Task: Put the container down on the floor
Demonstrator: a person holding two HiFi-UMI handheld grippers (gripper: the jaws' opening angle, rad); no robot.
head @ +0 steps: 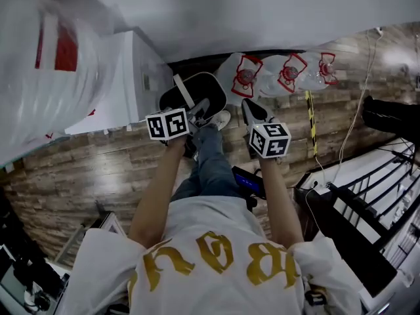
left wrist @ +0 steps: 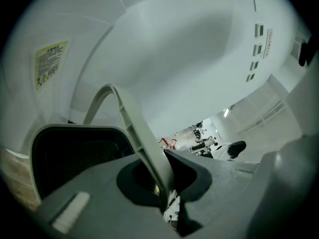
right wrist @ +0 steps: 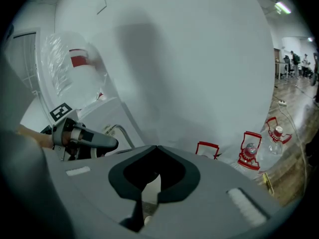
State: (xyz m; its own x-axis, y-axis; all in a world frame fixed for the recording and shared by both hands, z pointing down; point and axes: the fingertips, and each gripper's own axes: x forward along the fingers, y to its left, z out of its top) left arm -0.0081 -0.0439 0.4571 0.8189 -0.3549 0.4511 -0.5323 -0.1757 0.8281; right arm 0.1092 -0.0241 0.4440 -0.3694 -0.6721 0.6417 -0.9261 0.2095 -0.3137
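Observation:
The container (head: pixel 197 92) is a black bucket with a pale rim and a pale bail handle (head: pixel 184 90). It hangs in front of the person's legs, over the wooden floor (head: pixel 79 169). My left gripper (head: pixel 197 111) is shut on the handle (left wrist: pixel 130 128), which runs up between its jaws in the left gripper view. The bucket's dark mouth (left wrist: pixel 75 156) lies just left of those jaws. My right gripper (head: pixel 250 110) is to the right of the bucket, apart from it. Its jaws (right wrist: pixel 155 151) are shut with nothing between them. The left gripper (right wrist: pixel 79 137) also shows at the left of the right gripper view.
A white box-like unit (head: pixel 128 77) and a plastic-wrapped bundle (head: pixel 46 64) stand to the left by the white wall (head: pixel 262 12). Three bottles with red labels (head: pixel 289 72) lie along the wall. A black rack (head: pixel 374 209) and a white cable (head: pixel 357 117) are on the right.

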